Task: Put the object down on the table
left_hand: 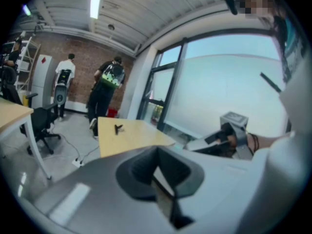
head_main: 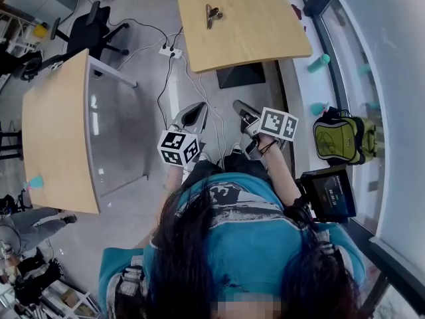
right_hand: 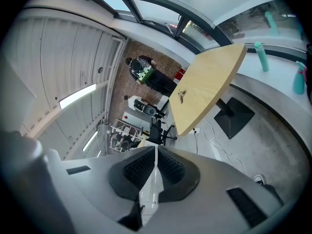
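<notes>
Open grey floor (head_main: 143, 92) is seen between two wooden tables, crossed by cables (head_main: 163, 85) that run to a power strip (head_main: 170, 52). The far table (head_main: 265, 25) is bordered on the right by the window ledge (head_main: 312, 85); a curved table (head_main: 56, 131) lies to the left. The small dark object (head_main: 214, 15) is found lying on the far table, toward its far side, well apart from both grippers. The left gripper (head_main: 194, 115) and right gripper (head_main: 242, 110) are held over the floor close to the person, each with jaws pressed together and nothing between them. A green backpack (head_main: 345, 138) is set by the window, its contents hidden; two teal bottles (head_main: 319, 62) are seen on the ledge
</notes>
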`<act>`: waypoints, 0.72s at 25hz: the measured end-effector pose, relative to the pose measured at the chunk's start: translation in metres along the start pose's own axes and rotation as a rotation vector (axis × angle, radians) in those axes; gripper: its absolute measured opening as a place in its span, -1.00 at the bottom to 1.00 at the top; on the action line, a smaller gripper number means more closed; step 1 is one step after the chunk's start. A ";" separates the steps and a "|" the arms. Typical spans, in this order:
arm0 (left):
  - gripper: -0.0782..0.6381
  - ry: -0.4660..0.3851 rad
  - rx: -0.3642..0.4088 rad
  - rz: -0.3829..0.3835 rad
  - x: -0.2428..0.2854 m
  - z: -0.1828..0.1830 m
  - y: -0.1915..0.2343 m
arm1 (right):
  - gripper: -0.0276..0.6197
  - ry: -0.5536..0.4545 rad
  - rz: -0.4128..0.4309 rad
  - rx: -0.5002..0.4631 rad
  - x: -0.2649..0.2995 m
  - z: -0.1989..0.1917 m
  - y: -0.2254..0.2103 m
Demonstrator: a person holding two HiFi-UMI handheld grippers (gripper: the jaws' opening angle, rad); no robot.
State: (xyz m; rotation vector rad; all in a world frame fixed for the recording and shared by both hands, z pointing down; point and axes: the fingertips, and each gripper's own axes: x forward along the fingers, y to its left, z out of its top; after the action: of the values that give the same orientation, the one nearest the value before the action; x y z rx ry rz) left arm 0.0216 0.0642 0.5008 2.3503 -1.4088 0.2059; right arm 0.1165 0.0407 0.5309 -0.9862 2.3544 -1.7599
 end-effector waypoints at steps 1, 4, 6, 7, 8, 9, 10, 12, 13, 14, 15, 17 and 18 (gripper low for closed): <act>-0.77 -0.002 -0.002 -0.002 -0.006 -0.001 0.002 | -0.83 -0.001 0.002 0.000 0.001 -0.005 0.004; -0.77 -0.001 -0.001 -0.015 -0.025 -0.004 0.007 | -0.83 -0.007 0.013 0.008 0.007 -0.022 0.018; -0.77 0.000 -0.004 -0.023 -0.038 -0.007 0.011 | -0.83 -0.010 0.016 0.011 0.010 -0.034 0.027; -0.77 0.000 -0.007 -0.028 -0.044 -0.009 0.014 | -0.83 -0.012 0.015 0.009 0.012 -0.041 0.031; -0.77 -0.001 -0.009 -0.032 -0.051 -0.011 0.017 | -0.83 -0.014 0.013 0.005 0.013 -0.047 0.035; -0.77 -0.003 -0.010 -0.038 -0.058 -0.012 0.019 | -0.83 -0.018 0.012 0.001 0.014 -0.054 0.039; -0.77 -0.007 -0.010 -0.044 -0.067 -0.015 0.022 | -0.83 -0.022 0.010 -0.003 0.016 -0.063 0.044; -0.77 -0.016 -0.010 -0.060 -0.086 -0.022 0.028 | -0.83 -0.030 0.006 -0.013 0.019 -0.083 0.052; -0.77 -0.019 -0.010 -0.068 -0.094 -0.026 0.029 | -0.83 -0.033 0.003 -0.019 0.020 -0.092 0.055; -0.77 -0.020 -0.010 -0.075 -0.100 -0.030 0.030 | -0.83 -0.036 0.000 -0.022 0.021 -0.100 0.057; -0.77 -0.019 -0.010 -0.081 -0.104 -0.033 0.031 | -0.83 -0.038 -0.003 -0.023 0.021 -0.105 0.058; -0.77 -0.010 -0.011 -0.089 -0.107 -0.035 0.031 | -0.83 -0.041 -0.008 -0.019 0.021 -0.109 0.059; -0.77 -0.006 -0.011 -0.091 -0.107 -0.034 0.032 | -0.83 -0.042 -0.009 -0.015 0.020 -0.109 0.059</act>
State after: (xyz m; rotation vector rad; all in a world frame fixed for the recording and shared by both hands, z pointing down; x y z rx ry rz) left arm -0.0550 0.1516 0.5056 2.4015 -1.2988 0.1649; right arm 0.0303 0.1321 0.5243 -1.0274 2.3456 -1.7098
